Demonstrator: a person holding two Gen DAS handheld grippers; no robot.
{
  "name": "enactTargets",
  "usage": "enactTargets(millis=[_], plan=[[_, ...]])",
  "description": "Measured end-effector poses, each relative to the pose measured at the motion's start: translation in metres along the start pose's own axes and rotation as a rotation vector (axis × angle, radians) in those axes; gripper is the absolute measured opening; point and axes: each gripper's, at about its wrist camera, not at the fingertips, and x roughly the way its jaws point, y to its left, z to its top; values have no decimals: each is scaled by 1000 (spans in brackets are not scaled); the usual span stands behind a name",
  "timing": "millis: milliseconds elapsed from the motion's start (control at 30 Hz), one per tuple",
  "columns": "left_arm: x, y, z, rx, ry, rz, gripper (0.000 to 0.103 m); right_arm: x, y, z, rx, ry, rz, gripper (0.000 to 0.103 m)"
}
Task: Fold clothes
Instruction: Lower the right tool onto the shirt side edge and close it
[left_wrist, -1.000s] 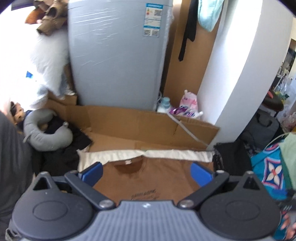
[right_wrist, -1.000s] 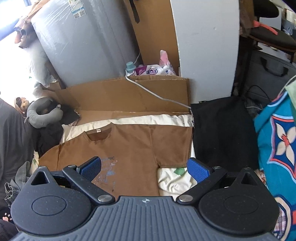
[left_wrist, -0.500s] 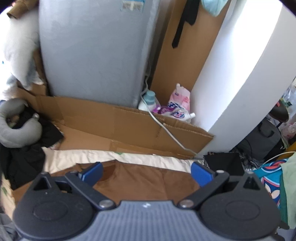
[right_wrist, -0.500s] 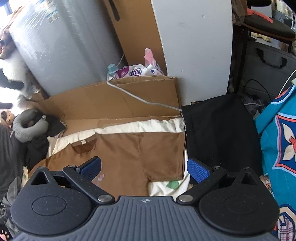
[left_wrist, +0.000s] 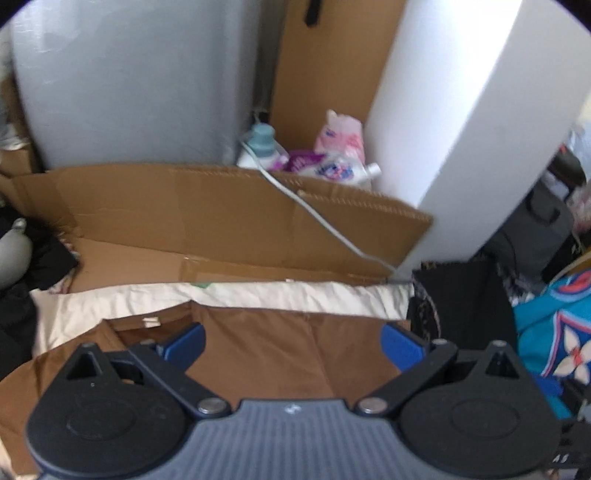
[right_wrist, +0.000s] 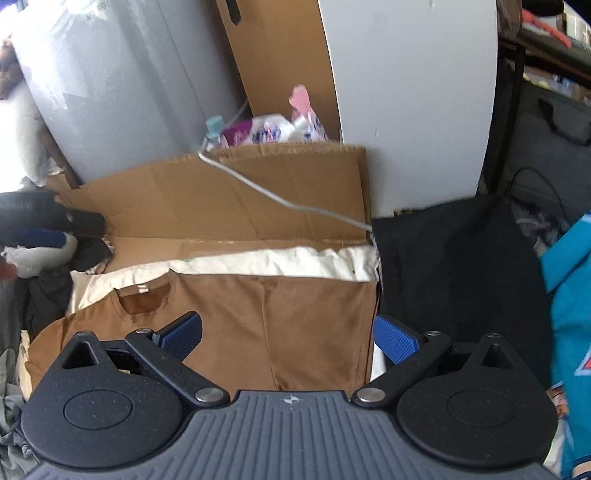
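Right wrist: both claws (right_wrist: 288, 338) (left_wrist: 293, 343) wide open, empty, above brown tee (right_wrist: 314, 321).

Matt brown cloth shirt (right_wrist: 236, 317) lies beside rough corrugated cardboard (right_wrist: 221, 199).

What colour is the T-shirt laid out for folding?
Brown T-shirt, clearest in the right wrist view.

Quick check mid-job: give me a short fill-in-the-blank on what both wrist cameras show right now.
1. The T-shirt spread out flat is ____ in colour.
2. Both the left gripper and the right gripper have jaws that are ____.
3. The shirt lies on a ____-coloured sheet.

Missing words: brown; open; cream
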Motion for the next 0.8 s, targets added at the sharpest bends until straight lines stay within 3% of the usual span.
enactTargets(millis=[133,233,567,800], plan=[[46,-1,-22,8,13,-36,102,29,-9,-18,22,-7,19,100],[81,2,-37,2,27,-53,102,52,-18,-35,46,-5,30,90],[138,9,-69,-3,89,-84,100,116,-48,-90,107,30,60,81],[168,-10,-100,46,154,-109,86,145,-65,-111,130,68,109,79]])
